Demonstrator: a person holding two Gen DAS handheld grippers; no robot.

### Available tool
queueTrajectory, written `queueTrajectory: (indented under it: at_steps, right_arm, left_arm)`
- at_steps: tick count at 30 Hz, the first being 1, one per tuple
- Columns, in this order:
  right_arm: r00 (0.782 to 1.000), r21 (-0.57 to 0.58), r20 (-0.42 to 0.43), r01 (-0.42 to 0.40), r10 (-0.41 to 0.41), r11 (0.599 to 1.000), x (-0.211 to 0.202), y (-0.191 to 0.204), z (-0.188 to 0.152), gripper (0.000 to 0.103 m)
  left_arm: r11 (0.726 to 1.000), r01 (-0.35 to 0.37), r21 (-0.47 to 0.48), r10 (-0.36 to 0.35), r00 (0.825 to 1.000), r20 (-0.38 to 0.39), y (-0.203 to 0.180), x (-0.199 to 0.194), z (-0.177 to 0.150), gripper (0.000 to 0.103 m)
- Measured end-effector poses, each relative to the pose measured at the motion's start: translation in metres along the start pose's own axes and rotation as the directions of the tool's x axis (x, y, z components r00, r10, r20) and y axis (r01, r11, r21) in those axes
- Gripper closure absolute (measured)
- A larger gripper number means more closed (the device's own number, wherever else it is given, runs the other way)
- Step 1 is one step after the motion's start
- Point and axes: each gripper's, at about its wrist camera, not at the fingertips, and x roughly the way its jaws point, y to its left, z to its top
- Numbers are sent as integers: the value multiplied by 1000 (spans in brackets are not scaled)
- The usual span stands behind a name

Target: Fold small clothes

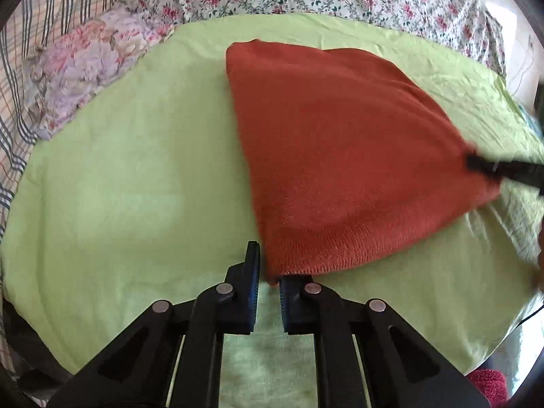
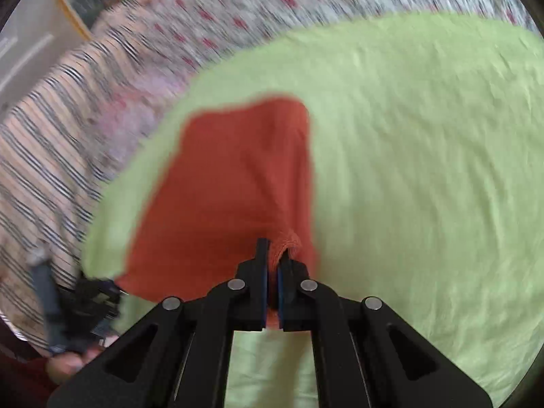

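Now both jaws pinch the rust knit garment [image 1: 340,142] by its hem corners; uneven lifting could skew the fold.

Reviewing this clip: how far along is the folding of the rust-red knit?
Done: the rust-red knit lies spread flat on the green sheet. In hand: the left tongs pinch its near hem corner, and the right tongs are shut on the opposite edge. Left: no fold shows yet.
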Motion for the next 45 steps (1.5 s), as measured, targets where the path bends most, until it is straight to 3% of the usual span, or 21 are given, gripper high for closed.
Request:
queueTrajectory:
  at_steps: [7, 9, 14, 19, 23, 27, 28, 32, 36, 40, 43, 45]
  right_arm:
    - [999, 14, -20, 47, -47, 999, 11, -13, -7, 98]
    - [998, 9, -26, 61, -61, 998, 8, -12, -9, 96]
    - [998, 61, 19, 53, -54, 997, -21, -14, -7, 76]
    - [995, 66, 103, -19, 12, 998, -34, -8, 30, 59]
    - [995, 34, 83, -62, 59, 997, 5, 3, 71, 59]
    - [996, 73, 2, -90, 90, 993, 57, -5, 96, 60]
    - [996, 75, -23, -84, 86, 994, 66, -7, 99, 92]
    - [997, 44, 42, -70, 68, 997, 53, -3, 110, 93]
    - [1000, 9, -13, 9, -9, 1000, 84, -9, 100, 93]
    - [1000, 66, 29, -9, 7, 998, 67, -14, 93, 92]
    - [996, 52, 75, 36, -40, 998, 44, -4, 87, 87]
    - [993, 36, 116, 17, -21, 999, 21, 7, 80, 87]
  left_arm:
    - [998, 59, 7, -59, 998, -20, 11, 4, 4, 92]
    - [994, 108, 17, -108, 994, -19, 14, -1, 2, 91]
    - [968, 241, 73, -242, 970, 14, 30, -33, -7, 86]
    - [938, 336, 86, -343, 936, 81, 30, -49, 10, 80]
    - [914, 396, 91, -403, 911, 82, 17, -30, 29, 77]
    - [922, 373, 108, -375, 927, 0, 6, 6, 31, 77]
    - [922, 370, 111, -370, 929, -21, 4, 12, 30, 77]
    - [923, 367, 118, -367, 930, -19, -2, 18, 29, 77]
    - [920, 377, 104, -376, 926, -30, -5, 22, 33, 77]
    - [919, 381, 97, -380, 925, -33, -2, 18, 32, 77]
    - [915, 397, 69, -396, 918, -28, 4, 10, 35, 76]
    - [911, 408, 56, -409, 913, -1, 7, -1, 36, 75]
